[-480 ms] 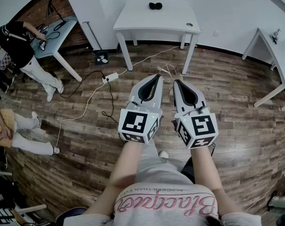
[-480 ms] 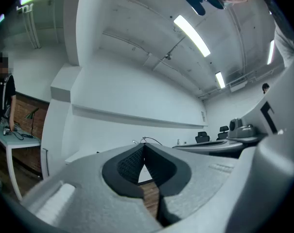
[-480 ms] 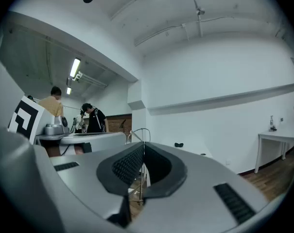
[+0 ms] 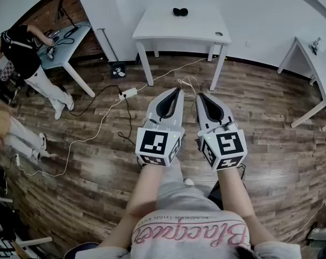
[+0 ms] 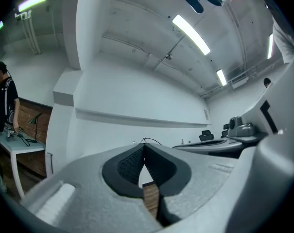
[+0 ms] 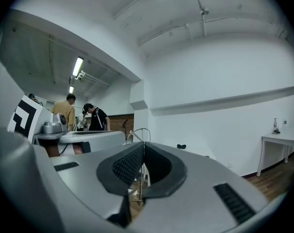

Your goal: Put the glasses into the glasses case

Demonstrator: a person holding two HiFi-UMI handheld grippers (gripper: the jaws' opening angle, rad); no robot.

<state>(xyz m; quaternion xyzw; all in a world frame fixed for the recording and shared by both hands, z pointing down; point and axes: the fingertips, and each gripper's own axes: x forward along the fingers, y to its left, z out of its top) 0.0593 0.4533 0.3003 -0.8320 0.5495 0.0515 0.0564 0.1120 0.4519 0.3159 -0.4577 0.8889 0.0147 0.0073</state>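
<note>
A small dark object, perhaps the glasses or their case, lies at the far edge of a white table ahead; it is too small to tell which. It also shows as a dark speck in the right gripper view. My left gripper and right gripper are held side by side over the wooden floor, well short of the table. The jaws of both are closed tip to tip with nothing between them. In their own views the left gripper and right gripper point at white walls.
A small round thing sits near the table's right corner. Cables and a power strip lie on the floor between me and the table. A person works at a grey desk on the left. Another white table stands at right.
The grippers have hardly moved. The view has shifted a little, and the seated person's legs at the left edge have moved.
</note>
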